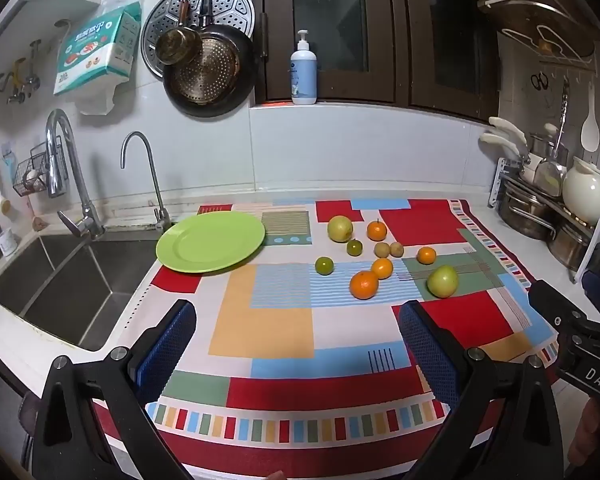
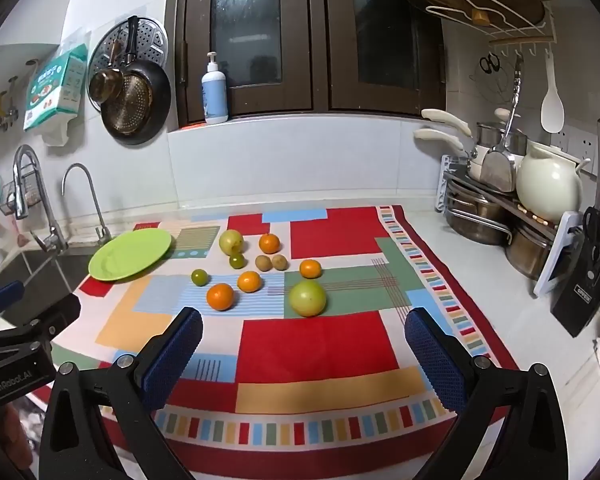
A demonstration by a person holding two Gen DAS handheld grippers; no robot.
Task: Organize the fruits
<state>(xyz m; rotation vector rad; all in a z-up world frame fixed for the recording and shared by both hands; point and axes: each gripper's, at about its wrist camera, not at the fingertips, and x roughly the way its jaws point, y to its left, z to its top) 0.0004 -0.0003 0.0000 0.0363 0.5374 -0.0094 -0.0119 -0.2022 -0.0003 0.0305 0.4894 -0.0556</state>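
Several fruits lie loose on a patterned cloth (image 1: 260,336) (image 2: 312,344): oranges (image 1: 364,285) (image 2: 220,296), two large green fruits (image 1: 443,281) (image 2: 307,298), two small green citrus (image 1: 324,265) (image 2: 199,277) and two small brown fruits (image 1: 381,249) (image 2: 264,263). An empty green plate (image 1: 210,241) (image 2: 131,254) rests at the cloth's far left corner beside the sink. My left gripper (image 1: 298,312) hovers open over the cloth's near part, short of the fruits. My right gripper (image 2: 304,322) is open too, nothing between its fingers, just before the nearer large green fruit.
A steel sink (image 1: 72,280) with two taps (image 1: 140,168) lies left of the cloth. A rack of pots (image 2: 500,216) with a white jug (image 2: 548,184) and a knife block (image 2: 584,280) stand on the right. A soap bottle (image 1: 304,70) sits on the sill.
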